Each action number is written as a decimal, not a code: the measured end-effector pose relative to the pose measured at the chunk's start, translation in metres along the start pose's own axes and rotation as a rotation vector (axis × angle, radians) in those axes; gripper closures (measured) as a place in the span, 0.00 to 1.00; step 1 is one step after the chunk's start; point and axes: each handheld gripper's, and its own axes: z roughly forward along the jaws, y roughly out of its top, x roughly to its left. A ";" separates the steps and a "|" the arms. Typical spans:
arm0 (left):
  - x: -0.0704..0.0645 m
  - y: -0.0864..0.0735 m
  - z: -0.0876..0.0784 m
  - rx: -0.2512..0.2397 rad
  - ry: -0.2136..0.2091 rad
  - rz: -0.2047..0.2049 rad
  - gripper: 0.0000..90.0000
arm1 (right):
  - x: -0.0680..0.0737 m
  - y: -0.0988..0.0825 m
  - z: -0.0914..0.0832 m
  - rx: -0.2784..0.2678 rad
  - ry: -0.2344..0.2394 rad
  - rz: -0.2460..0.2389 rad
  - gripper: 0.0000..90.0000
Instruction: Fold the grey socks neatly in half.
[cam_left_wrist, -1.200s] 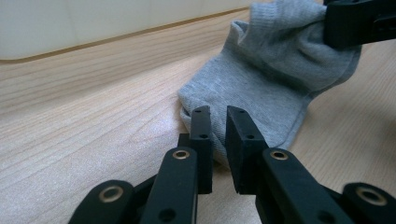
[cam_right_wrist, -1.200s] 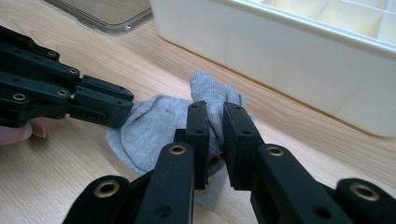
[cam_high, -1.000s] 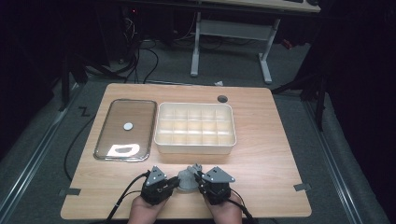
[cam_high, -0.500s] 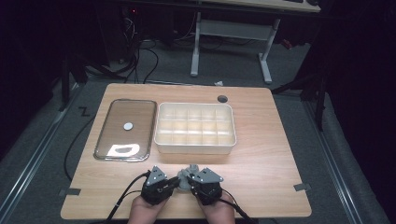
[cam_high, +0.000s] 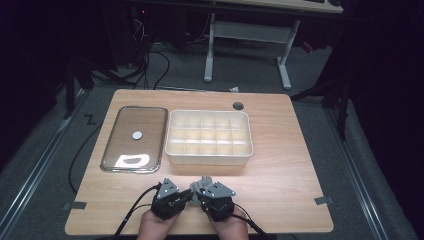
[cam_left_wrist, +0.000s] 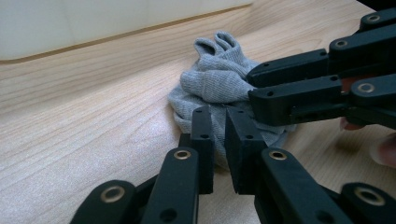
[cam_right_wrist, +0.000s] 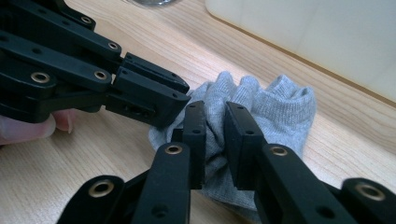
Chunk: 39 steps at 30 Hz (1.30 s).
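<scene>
A bunched grey sock (cam_high: 204, 181) lies on the wooden table (cam_high: 280, 170) near its front edge, just in front of the white box. Both grippers meet at it. My left gripper (cam_left_wrist: 219, 145) has its jaws almost together with a fold of the sock (cam_left_wrist: 219, 84) between the pads. My right gripper (cam_right_wrist: 215, 140) comes at the sock (cam_right_wrist: 275, 109) from the other side; its jaws have just been opening a little, and fabric still fills the narrow gap. From above, the left gripper (cam_high: 189, 196) and right gripper (cam_high: 199, 194) touch tip to tip.
A white box with several compartments (cam_high: 209, 157) stands behind the sock. To its left lies a shiny rectangular lid (cam_high: 112, 150) with a white disc on it. A round cable hole (cam_high: 238, 105) is at the back. The table's front edge is close under the hands.
The right hand has slid left and slightly down toward the left gripper, so the two now meet at the sock. The left hand has stayed put.
</scene>
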 end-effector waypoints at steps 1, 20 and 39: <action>0.000 0.000 0.000 0.000 0.000 0.000 0.91 | -0.001 0.002 -0.005 -0.018 0.014 0.009 0.83; 0.000 0.000 0.000 0.001 0.003 0.002 0.90 | -0.007 0.000 -0.007 -0.019 0.004 0.081 0.81; -0.001 0.000 0.001 0.016 0.008 0.008 0.93 | 0.003 0.005 -0.008 -0.048 0.050 0.056 0.99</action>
